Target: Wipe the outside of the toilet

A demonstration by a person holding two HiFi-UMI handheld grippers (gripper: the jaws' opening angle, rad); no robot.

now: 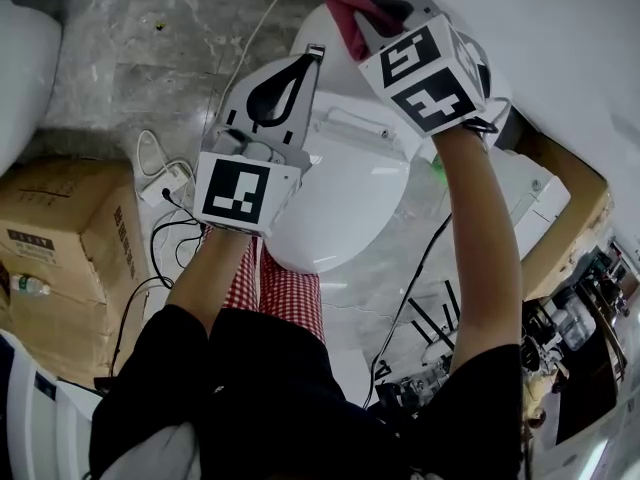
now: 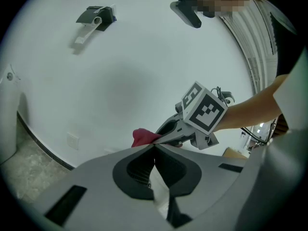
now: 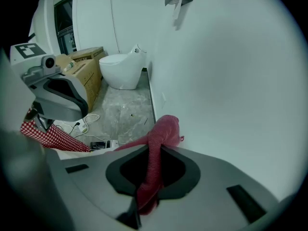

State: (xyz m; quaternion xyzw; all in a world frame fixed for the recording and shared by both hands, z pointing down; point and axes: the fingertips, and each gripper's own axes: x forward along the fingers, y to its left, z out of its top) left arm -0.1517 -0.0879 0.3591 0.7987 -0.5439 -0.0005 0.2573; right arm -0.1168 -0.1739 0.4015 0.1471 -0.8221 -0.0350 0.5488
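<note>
The white toilet (image 1: pixel 350 198) stands below me with its lid down, close to the white wall. A red cloth (image 1: pixel 347 3) is clamped in my right gripper (image 1: pixel 372 10), which is held up at the back end of the toilet by the wall. In the right gripper view the cloth (image 3: pixel 161 136) runs between the jaws and bunches beyond the tips. My left gripper (image 1: pixel 313 54) hovers over the toilet's left side, shut with its tips touching and nothing between them (image 2: pixel 154 146). From there I see the right gripper (image 2: pixel 204 112) and cloth (image 2: pixel 143 137) just ahead.
Cardboard boxes (image 1: pixel 60 238) stand at the left, with a power strip and cables (image 1: pixel 165 183) on the marble floor. A second white toilet (image 3: pixel 122 71) stands further along the wall. A holder (image 2: pixel 94 18) is fixed high on the wall. Equipment clutters the right (image 1: pixel 580 318).
</note>
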